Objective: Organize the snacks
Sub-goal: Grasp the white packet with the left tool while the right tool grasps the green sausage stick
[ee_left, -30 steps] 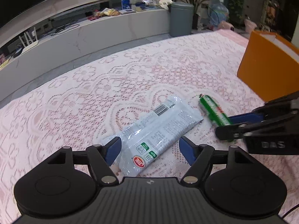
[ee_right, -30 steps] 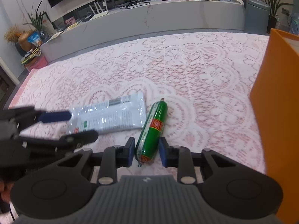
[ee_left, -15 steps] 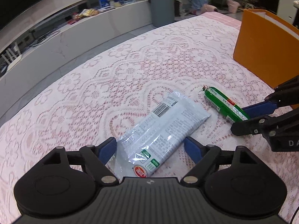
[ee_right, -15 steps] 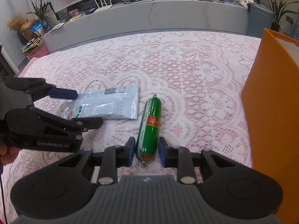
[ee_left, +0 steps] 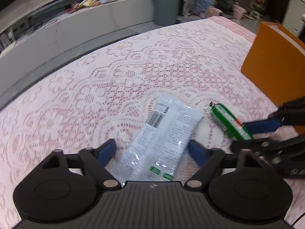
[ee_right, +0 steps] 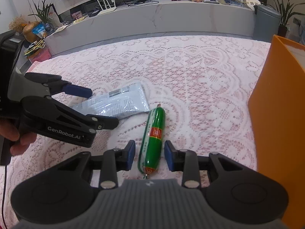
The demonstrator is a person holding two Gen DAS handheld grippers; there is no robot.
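A white snack packet (ee_left: 164, 135) lies flat on the pink lace tablecloth (ee_left: 133, 72). My left gripper (ee_left: 152, 150) is open, with a finger on each side of the packet's near end. The packet also shows in the right wrist view (ee_right: 118, 103). A green sausage (ee_right: 154, 133) lies to its right. My right gripper (ee_right: 149, 155) is open around the sausage's near end, with small gaps beside both pads. The sausage also shows in the left wrist view (ee_left: 228, 122), between the right gripper's fingers (ee_left: 261, 125).
An orange box (ee_right: 280, 110) stands at the right side of the table, close to my right gripper; it also shows in the left wrist view (ee_left: 274, 61). A long white counter (ee_right: 171, 17) and a grey bin (ee_left: 165, 5) stand beyond the table.
My left gripper has turned right and moved forward over the packet's near end. My right gripper has opened slightly around the sausage and sits a little farther forward.
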